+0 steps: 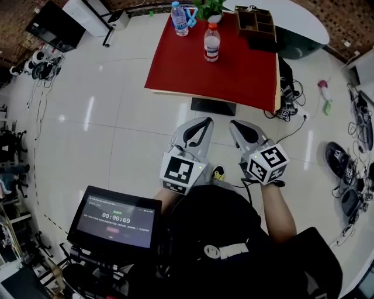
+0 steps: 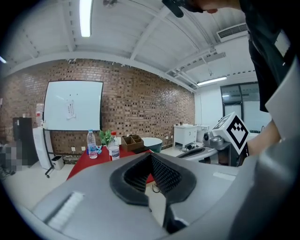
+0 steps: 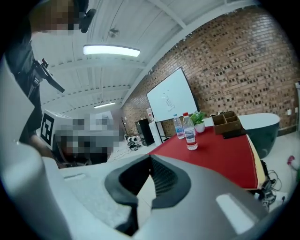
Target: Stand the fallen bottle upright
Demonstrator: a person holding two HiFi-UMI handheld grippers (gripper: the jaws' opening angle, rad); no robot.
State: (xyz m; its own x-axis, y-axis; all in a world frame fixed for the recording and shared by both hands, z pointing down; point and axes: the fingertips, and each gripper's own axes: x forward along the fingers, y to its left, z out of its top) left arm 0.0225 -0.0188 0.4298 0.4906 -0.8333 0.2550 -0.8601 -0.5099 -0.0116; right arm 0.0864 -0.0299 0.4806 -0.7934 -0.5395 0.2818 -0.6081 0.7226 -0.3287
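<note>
Looking steeply down from the head onto floor (image 1: 117, 128) and far-off red worktop (image 1: 234, 70), then riding right behind the left tongs (image 2: 150, 158) and right tongs (image 3: 149, 161), facing nearly level across the room at that same distant worktop.

Red table (image 1: 234, 76) carries red-capped bottle (image 1: 211, 42), blue-capped bottle (image 1: 180, 18) (both upright), wooden organizer (image 1: 255, 22).

- On the table (image 1: 234, 76): two bottles, a plant, a compartment box.
- From the nearer bottle (image 1: 211, 42), the farther bottle (image 1: 180, 18) stands at ten o'clock, the plant (image 1: 209, 7) at twelve, the compartment box (image 1: 255, 23) at two.
</note>
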